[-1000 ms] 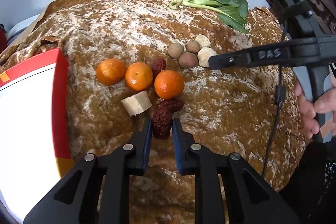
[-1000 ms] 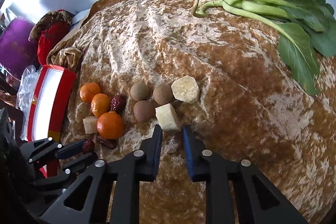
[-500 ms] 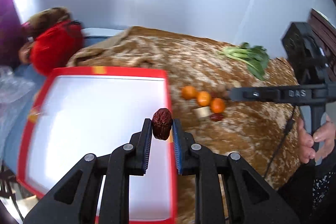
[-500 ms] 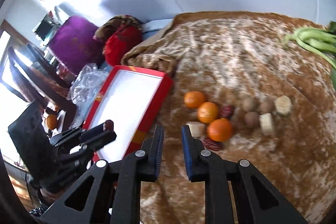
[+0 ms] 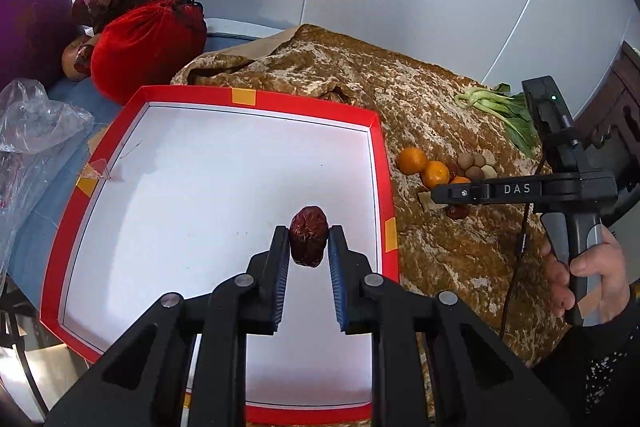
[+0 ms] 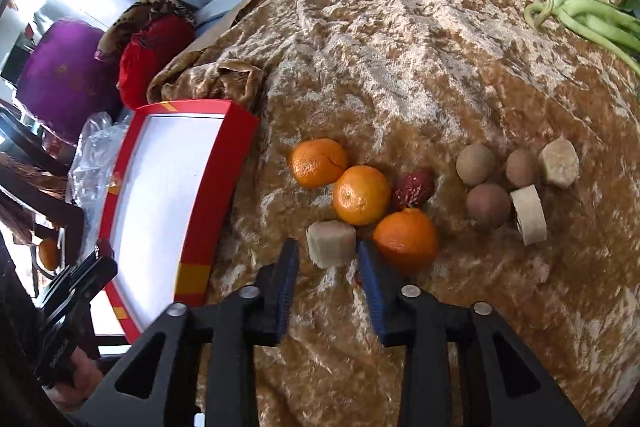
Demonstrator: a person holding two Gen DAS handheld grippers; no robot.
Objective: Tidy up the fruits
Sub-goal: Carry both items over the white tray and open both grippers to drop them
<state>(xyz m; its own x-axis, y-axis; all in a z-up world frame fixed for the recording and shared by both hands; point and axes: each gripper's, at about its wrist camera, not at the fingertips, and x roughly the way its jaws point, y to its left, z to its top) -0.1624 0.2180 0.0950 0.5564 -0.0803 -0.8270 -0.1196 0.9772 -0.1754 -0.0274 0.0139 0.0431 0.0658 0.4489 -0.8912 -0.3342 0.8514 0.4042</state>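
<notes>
Left gripper (image 5: 309,247) fingers clamping red date (image 5: 308,235) over red-rimmed tray (image 5: 383,163), right gripper (image 6: 328,267) fingers apart — seemingly straddling pale chunk (image 6: 330,242).

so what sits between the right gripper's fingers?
Right wrist view: a pale root chunk lies between the open right gripper, on the brown cloth.

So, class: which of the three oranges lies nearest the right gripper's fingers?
The lowest orange, beside the right gripper; the other two sit farther up the cloth.
</notes>
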